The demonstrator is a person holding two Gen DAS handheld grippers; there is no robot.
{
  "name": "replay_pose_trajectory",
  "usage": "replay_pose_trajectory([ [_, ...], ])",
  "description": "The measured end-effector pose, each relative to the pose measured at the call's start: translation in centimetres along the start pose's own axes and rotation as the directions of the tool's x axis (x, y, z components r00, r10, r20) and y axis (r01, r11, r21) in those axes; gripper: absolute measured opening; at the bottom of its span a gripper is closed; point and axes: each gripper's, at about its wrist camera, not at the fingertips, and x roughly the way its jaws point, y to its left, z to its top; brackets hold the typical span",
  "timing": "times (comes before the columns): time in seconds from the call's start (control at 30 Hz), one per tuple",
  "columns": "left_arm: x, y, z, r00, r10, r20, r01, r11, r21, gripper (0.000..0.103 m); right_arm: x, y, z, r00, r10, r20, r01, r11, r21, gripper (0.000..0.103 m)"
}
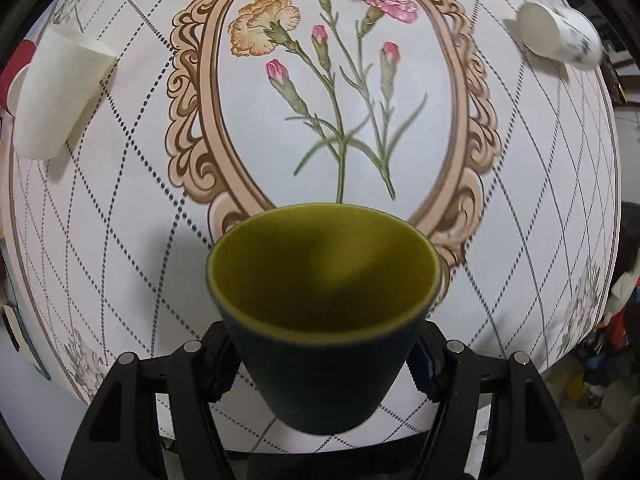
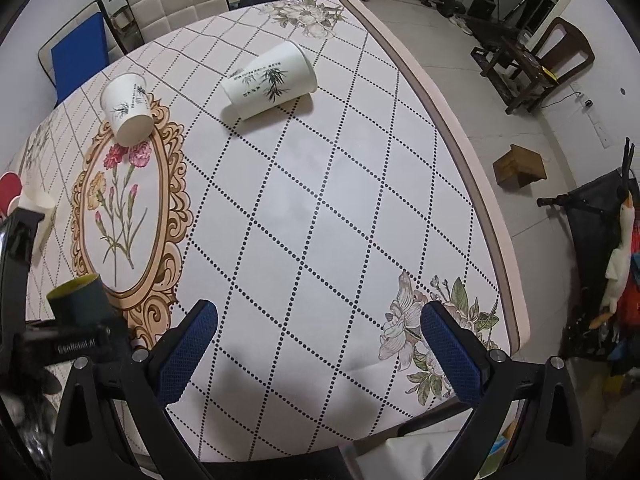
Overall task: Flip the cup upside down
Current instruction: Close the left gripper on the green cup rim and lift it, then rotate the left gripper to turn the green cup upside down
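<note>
A dark green cup [image 1: 320,272] with a yellow-green inside is clamped by its lower wall between the fingers of my left gripper [image 1: 324,364]. It hangs just above the flowered tablecloth [image 1: 500,240], its mouth pointing away along the fingers and tilted enough that I see inside. The right wrist view shows the same cup [image 2: 80,300] at the far left, in the black left gripper [image 2: 76,344]. My right gripper [image 2: 318,312] stands open over the table's near part, with nothing between its blue pads [image 2: 188,352].
Three white paper cups lie tipped on the cloth: one with a bamboo print [image 2: 272,80], one at the top of the oval frame [image 2: 128,108], one at the left [image 1: 60,92]. The table edge [image 2: 480,208] runs along the right. Chairs [image 2: 176,0] stand behind.
</note>
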Motion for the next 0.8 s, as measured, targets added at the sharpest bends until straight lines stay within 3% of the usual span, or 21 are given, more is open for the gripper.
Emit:
replay_pose_trajectory([
  [0.23, 1.8, 1.4, 1.2, 0.998, -0.043, -0.036, 0.04, 0.996, -0.081, 0.067, 1.0, 0.7, 0.3, 1.0, -0.016, -0.022, 0.016, 1.0, -0.009, 0.103],
  [0.6, 0.9, 3.6, 2.4, 0.997, -0.064, -0.034, 0.059, 0.991, -0.123, 0.067, 1.5, 1.7, 0.9, 0.999, -0.018, -0.033, 0.018, 1.0, -0.016, 0.103],
  [0.8, -0.8, 3.8, 2.5, 0.998, -0.06, -0.008, 0.059, 0.992, -0.116, 0.08, 1.7, 1.8, 0.9, 0.999, -0.021, -0.04, 0.021, 1.0, -0.017, 0.103],
])
